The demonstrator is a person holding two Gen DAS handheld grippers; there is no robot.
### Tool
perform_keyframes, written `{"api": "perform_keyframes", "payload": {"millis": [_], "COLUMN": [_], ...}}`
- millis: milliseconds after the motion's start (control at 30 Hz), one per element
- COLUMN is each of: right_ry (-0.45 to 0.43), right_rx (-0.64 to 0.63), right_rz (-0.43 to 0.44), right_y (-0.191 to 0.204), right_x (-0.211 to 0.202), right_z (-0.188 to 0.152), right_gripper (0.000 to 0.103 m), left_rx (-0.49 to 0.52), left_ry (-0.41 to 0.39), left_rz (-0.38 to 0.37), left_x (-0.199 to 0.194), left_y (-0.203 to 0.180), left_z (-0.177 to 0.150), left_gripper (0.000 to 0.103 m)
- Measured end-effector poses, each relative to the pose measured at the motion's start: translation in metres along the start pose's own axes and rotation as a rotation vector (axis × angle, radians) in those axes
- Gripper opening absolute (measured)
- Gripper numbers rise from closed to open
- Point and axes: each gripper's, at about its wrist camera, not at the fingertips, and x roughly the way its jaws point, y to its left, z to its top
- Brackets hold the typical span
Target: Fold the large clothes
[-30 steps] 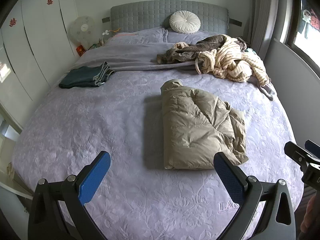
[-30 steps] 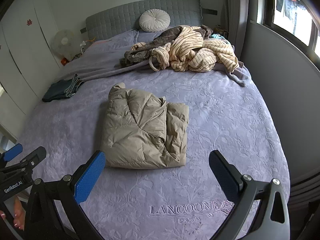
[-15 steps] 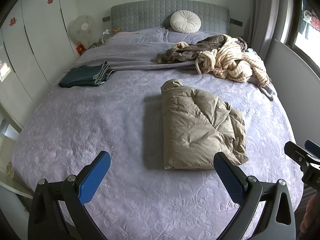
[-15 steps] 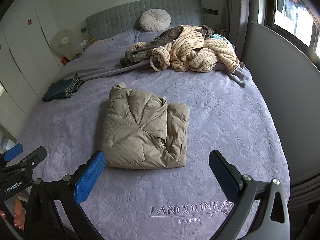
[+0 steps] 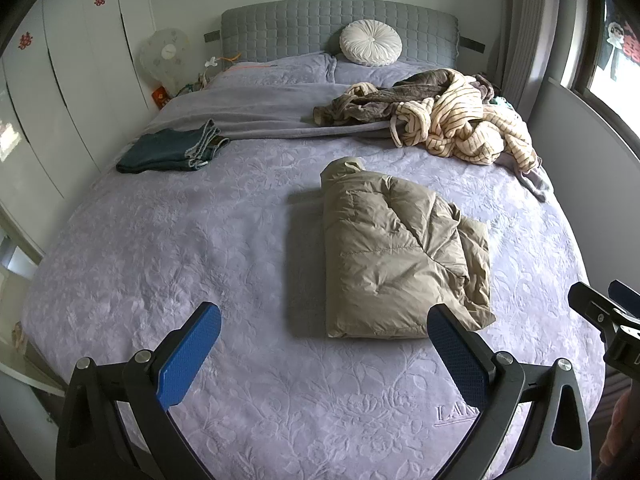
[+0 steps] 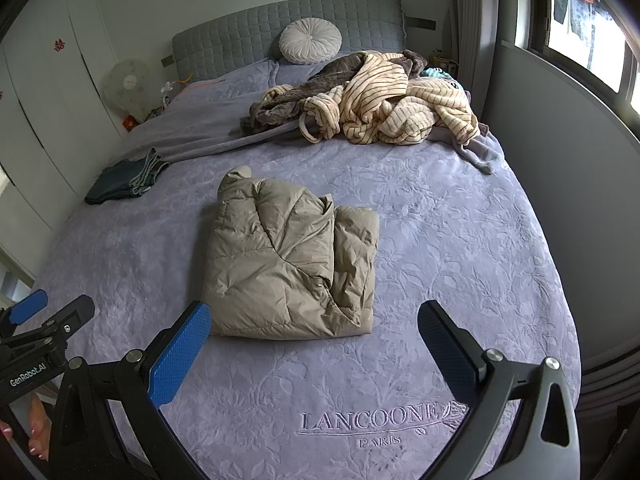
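Note:
A beige puffer jacket (image 5: 396, 256) (image 6: 292, 264) lies folded into a thick rectangle in the middle of the lilac bed (image 5: 160, 248) (image 6: 460, 240). My left gripper (image 5: 324, 320) hovers open over the foot of the bed, its right blue pad just in front of the jacket's near corner. My right gripper (image 6: 314, 316) is open too, held back from the jacket's near edge, nothing between its fingers. Each gripper shows at the edge of the other's view: the right gripper (image 5: 608, 320), the left gripper (image 6: 44, 320).
A heap of striped cream and brown clothes (image 5: 448, 120) (image 6: 376, 100) lies at the far right of the bed. Folded dark jeans (image 5: 172, 152) (image 6: 124, 180) rest at the far left. A round white cushion (image 5: 370, 43) leans on the grey headboard. White wardrobes stand left, a wall and window right.

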Motion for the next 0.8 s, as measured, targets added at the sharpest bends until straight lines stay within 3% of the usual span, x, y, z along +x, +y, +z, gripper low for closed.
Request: {"api": "perform_keyframes", "payload": {"millis": [800], "right_ry": [0.0], "right_rx": [0.0], "right_rz": [0.0], "right_y": [0.001], "right_x": [-0.0007], "right_z": [0.0001], "right_gripper": [0.103], "left_rx": [0.002], "left_ry": [0.002], "left_rz": [-0.002], "left_x": [0.0012], "left_y": [0.0011], "left_z": [0.0015], "left_gripper": [0.103]}}
